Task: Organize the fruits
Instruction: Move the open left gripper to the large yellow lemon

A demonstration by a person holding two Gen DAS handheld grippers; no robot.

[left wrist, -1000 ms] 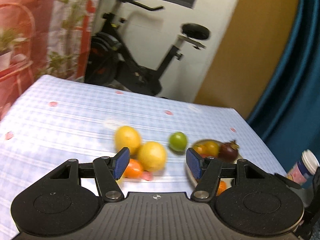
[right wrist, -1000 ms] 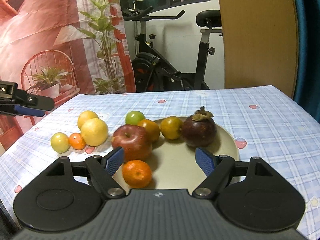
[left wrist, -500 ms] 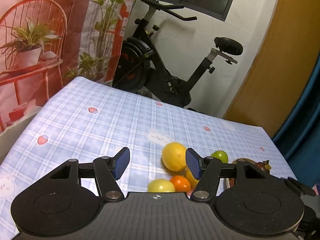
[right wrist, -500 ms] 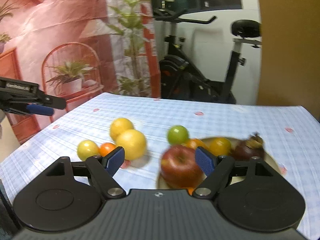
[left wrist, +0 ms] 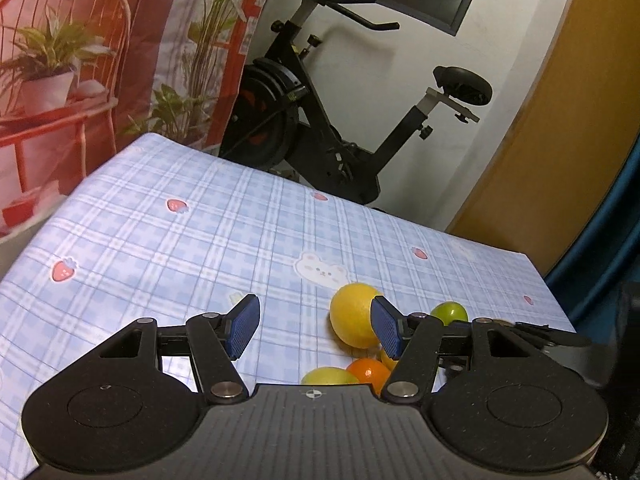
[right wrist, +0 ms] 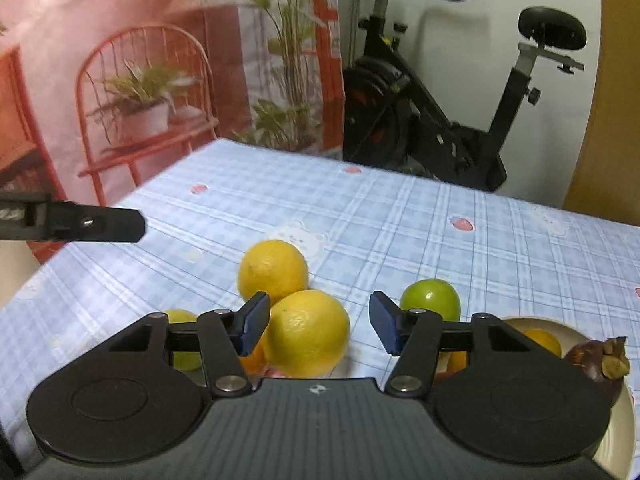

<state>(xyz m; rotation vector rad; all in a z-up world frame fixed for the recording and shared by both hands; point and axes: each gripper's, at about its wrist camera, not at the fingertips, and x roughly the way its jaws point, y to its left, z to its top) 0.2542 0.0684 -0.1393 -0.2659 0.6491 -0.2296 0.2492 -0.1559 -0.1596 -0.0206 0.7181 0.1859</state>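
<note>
On the left, the left gripper hovers with jaws apart and empty over the checked tablecloth, the fruit cluster just to its right. The right gripper is lining up on the near yellow fruit, which sits between its parted pads, seemingly untouched; its jaws have just been closing. This looks like the approach to a pick: next it should settle around that fruit, clamp, and carry it to the plate at far right, where a mangosteen already rests. A second ago this gripper faced the plate instead.
</note>
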